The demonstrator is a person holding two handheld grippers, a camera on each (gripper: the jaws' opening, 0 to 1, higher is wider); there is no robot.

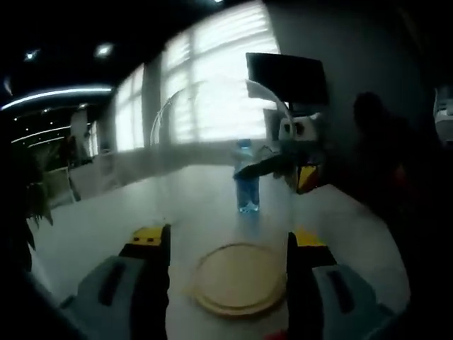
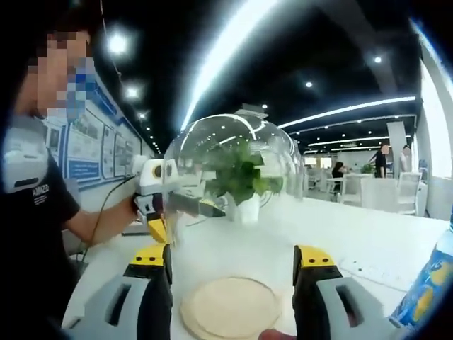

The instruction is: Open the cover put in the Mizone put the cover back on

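Note:
A clear glass dome cover (image 2: 233, 177) hangs above a round wooden base (image 2: 230, 308) on the white table. My left gripper (image 2: 185, 204) comes in from the left in a person's hand, and its jaws lie along the dome's side. In the left gripper view the dome's walls (image 1: 283, 113) run up from my two fingertips (image 1: 157, 237), so the left gripper (image 1: 225, 241) holds the cover. The wooden base (image 1: 239, 278) lies under it. A blue Mizone bottle (image 1: 247, 177) stands farther back, next to my right gripper (image 1: 272, 164). The right gripper (image 2: 233, 258) is open, with the bottle (image 2: 430, 283) to its right.
A potted green plant (image 2: 241, 180) stands on the table behind the dome. The person holding the grippers (image 2: 35, 212) is at the left. Chairs and other people (image 2: 382, 159) are far back. A dark monitor (image 1: 287, 76) and bright windows (image 1: 212, 85) are beyond the table.

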